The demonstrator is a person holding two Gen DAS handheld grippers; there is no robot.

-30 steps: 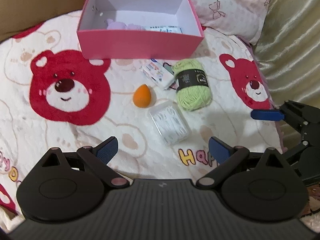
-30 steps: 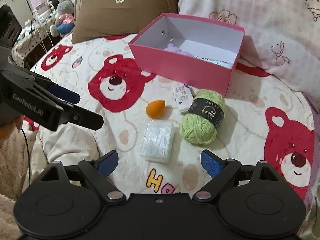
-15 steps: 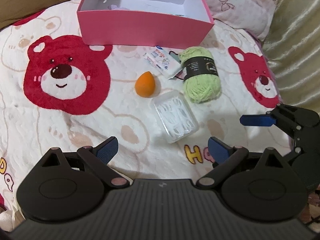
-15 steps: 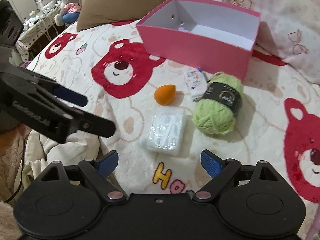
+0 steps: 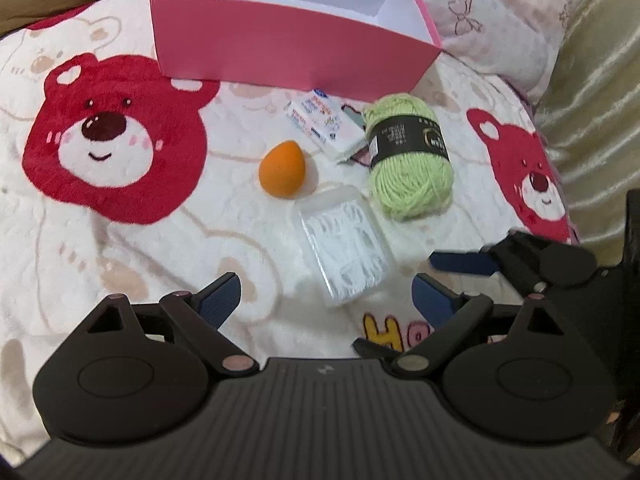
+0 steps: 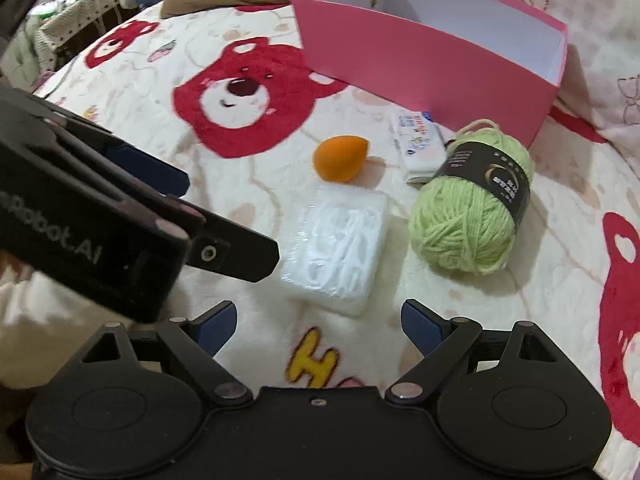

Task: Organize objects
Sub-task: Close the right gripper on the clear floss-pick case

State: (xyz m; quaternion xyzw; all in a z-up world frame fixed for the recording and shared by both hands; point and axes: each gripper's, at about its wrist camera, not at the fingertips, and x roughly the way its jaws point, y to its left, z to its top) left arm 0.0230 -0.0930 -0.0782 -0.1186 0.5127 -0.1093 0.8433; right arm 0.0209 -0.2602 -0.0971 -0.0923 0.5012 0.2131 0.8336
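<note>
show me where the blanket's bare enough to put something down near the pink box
Free: the big red bear print left of the orange sponge. Crowded: before the pink box, where sponge, tissue pack, green yarn and clear case cluster.

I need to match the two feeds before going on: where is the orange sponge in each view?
Left wrist: orange sponge just left of centre, above the clear plastic case.
Right wrist: orange sponge at centre, upper half, above the same case.
Shared landmark: the green yarn ball, to its right in both.
</note>
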